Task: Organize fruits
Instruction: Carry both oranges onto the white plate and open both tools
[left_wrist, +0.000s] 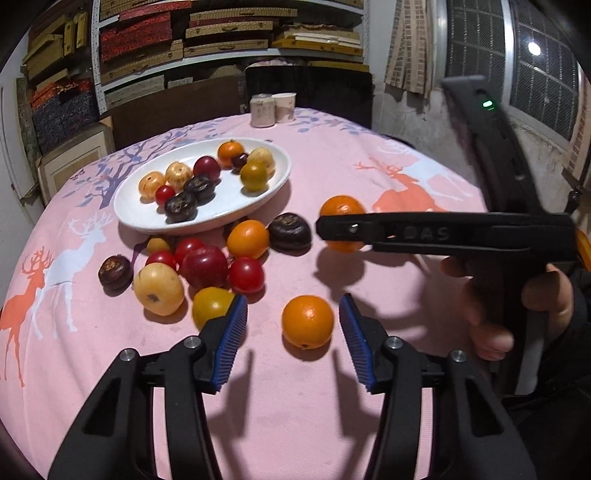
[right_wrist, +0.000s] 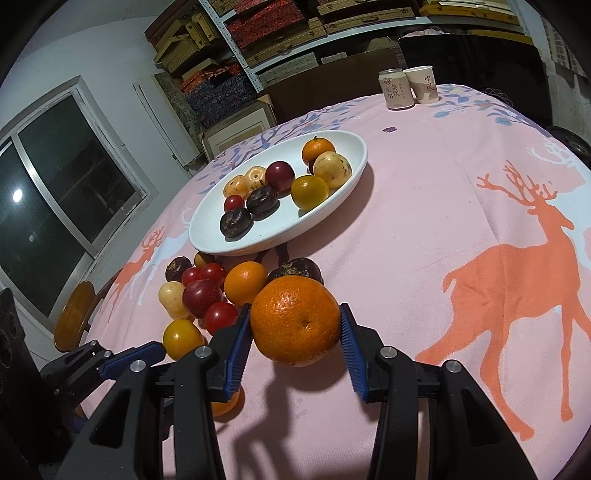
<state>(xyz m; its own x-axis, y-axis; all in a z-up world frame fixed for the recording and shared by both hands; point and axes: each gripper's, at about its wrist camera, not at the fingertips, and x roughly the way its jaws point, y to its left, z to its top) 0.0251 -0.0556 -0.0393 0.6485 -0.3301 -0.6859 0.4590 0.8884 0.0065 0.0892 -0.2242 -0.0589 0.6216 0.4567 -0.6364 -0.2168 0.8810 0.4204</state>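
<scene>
**Orange in right gripper, second orange framed by left**

Round orange citrus fruit w/ pitted skin (right_wrist: 295, 320) sits between the blue ribbed pads (right_wrist: 236, 354) of the right gripper (right_wrist: 295, 349); both pads touch its sides, so gripper is pinching it, just above the pink deer-print cloth on the surface (right_wrist: 443, 221). In the left wrist view same fruit (left_wrist: 341, 208) shows partly behind the black gripper bar.

Smaller smooth orange fruit (left_wrist: 307, 321) lies on the cloth between the spread fingers of the left gripper (left_wrist: 293, 314), touching neither pad.

Loose pile to the left of these: red plum (left_wrist: 205, 266), red cherry tomatoes (left_wrist: 246, 275), pale yellow fruit (left_wrist: 159, 288), yellow-green citrus (left_wrist: 211, 304), another orange (left_wrist: 247, 239), dark brown wrinkled fruit (left_wrist: 289, 232).

Beyond the pile, white oval ceramic plate (right_wrist: 343, 147) carries approx ten mixed fruits. Far edge of surface: drink can (right_wrist: 395, 90) and paper cup (right_wrist: 423, 85), side by side. Shelves w/ stacked boxes (right_wrist: 280, 29) behind.
</scene>
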